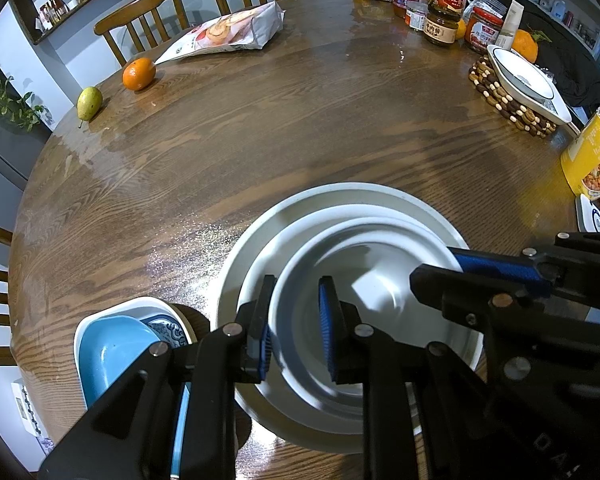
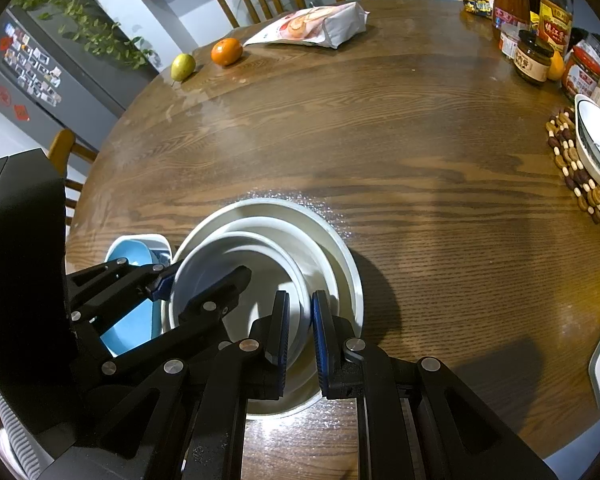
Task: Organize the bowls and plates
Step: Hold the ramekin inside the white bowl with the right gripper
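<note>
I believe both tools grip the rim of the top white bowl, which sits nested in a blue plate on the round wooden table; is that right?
Not quite: the top white bowl, gripped by the left tool and right tool, nests in white dishes, not a blue plate. The left wrist view shows the blue bowl beside the stack on the table.

Blue bowl (image 1: 112, 354) partly hidden behind left claw (image 1: 294, 322) linkage. Jar labels (image 1: 436, 28) too small to read. Yellow box (image 1: 592, 156) cut off at right edge.
</note>
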